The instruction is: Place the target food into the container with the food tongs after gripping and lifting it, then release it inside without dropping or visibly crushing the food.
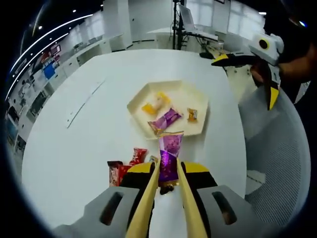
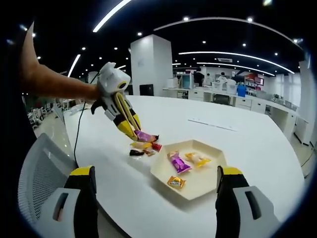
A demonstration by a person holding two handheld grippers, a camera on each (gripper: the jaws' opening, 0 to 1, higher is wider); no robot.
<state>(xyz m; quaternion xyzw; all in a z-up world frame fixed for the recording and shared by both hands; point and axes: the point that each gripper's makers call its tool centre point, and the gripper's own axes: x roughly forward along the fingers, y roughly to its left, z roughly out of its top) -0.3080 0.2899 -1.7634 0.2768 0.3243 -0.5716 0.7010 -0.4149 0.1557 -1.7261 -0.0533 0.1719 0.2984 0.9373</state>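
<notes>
Left gripper view, left gripper [image 1: 168, 171] clamping purple packet [image 1: 169, 157], right gripper [image 2: 156, 186] jaws wide

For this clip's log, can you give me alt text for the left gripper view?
The left gripper holds a purple snack packet between its yellow jaws, just short of a cream hexagonal tray on a white table. The tray holds another purple packet and yellow-orange snacks; red packets lie beside the jaws.

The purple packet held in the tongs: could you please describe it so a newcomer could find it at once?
On the white table, find the pale tray. Just outside its near rim, the left tongs pinch a purple packet. It alone hangs lifted; the red packets beside it lie flat.
</notes>
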